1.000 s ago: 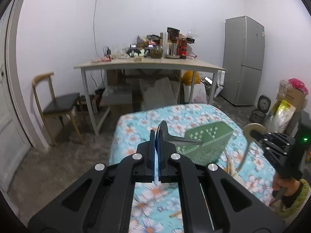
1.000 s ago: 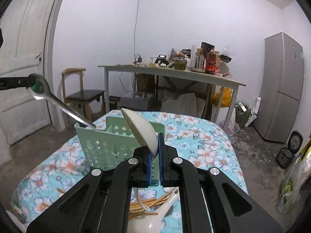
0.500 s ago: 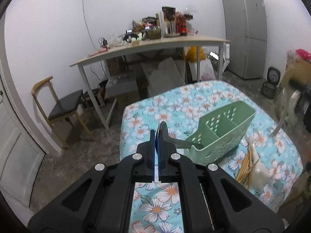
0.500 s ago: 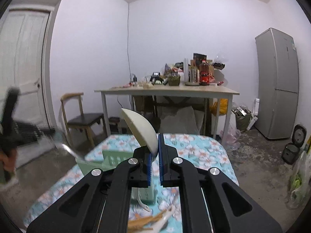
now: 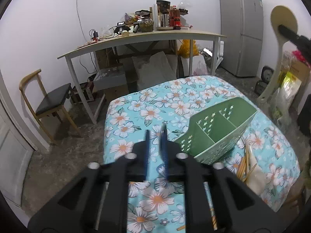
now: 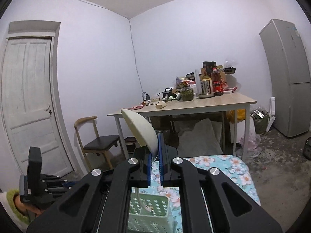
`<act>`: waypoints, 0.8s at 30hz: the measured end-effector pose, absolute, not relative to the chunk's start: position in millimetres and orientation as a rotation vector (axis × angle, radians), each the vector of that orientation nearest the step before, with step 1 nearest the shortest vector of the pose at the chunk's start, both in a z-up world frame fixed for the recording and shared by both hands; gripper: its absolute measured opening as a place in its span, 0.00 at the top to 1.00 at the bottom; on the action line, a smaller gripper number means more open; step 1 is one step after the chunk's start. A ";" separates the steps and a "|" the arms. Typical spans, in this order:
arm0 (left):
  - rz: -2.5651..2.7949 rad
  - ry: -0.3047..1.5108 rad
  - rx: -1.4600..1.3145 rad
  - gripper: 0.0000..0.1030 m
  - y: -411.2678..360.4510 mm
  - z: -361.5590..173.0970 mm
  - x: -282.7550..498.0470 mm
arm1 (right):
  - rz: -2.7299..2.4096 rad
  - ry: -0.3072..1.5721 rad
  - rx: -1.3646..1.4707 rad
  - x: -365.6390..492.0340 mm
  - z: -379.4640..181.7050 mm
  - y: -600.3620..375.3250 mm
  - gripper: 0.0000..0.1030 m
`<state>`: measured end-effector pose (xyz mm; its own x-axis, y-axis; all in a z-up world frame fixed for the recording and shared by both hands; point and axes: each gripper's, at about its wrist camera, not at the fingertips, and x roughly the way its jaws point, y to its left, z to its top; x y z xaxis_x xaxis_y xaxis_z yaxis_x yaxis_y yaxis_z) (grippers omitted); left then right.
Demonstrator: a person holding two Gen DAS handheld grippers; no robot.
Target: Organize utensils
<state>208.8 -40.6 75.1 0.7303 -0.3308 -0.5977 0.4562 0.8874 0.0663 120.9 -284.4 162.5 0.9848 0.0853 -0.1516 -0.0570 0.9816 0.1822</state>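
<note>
In the left wrist view my left gripper (image 5: 156, 136) hovers over the flowered tablecloth (image 5: 155, 104), just left of the green compartment caddy (image 5: 213, 132). Its jaws are opening. A metal spoon (image 5: 164, 136) shows as a thin blurred edge against the right pad, with a gap to the left pad. My right gripper (image 6: 155, 149) is shut on the bowl of a cream plastic spoon (image 6: 140, 130). The spoon's handle hangs down over the caddy (image 6: 149, 215). From the left wrist view that cream spoon (image 5: 282, 17) is high at the right, held by the right gripper (image 5: 285, 31).
Wooden chopsticks (image 5: 243, 167) and a white spoon (image 5: 254, 176) lie on the cloth right of the caddy. Behind the bed-like table stand a cluttered wooden table (image 5: 147, 36), a chair (image 5: 52, 99) and a grey fridge (image 5: 241, 29). A person's green sleeve (image 6: 13, 203) holds the left gripper.
The left gripper's jaws have parted around the metal spoon, and its handle no longer shows reaching to the caddy. The right gripper rose with the cream spoon, so the caddy sank to the view's bottom.
</note>
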 end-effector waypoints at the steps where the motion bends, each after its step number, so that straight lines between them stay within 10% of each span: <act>1: -0.441 0.611 0.204 0.75 -39.3 75.7 209.3 | 0.074 0.162 0.182 125.6 161.2 -284.2 0.94; 24: -0.465 0.633 -0.019 0.53 5.3 54.7 197.6 | 0.078 0.399 0.213 189.5 79.2 -279.7 0.93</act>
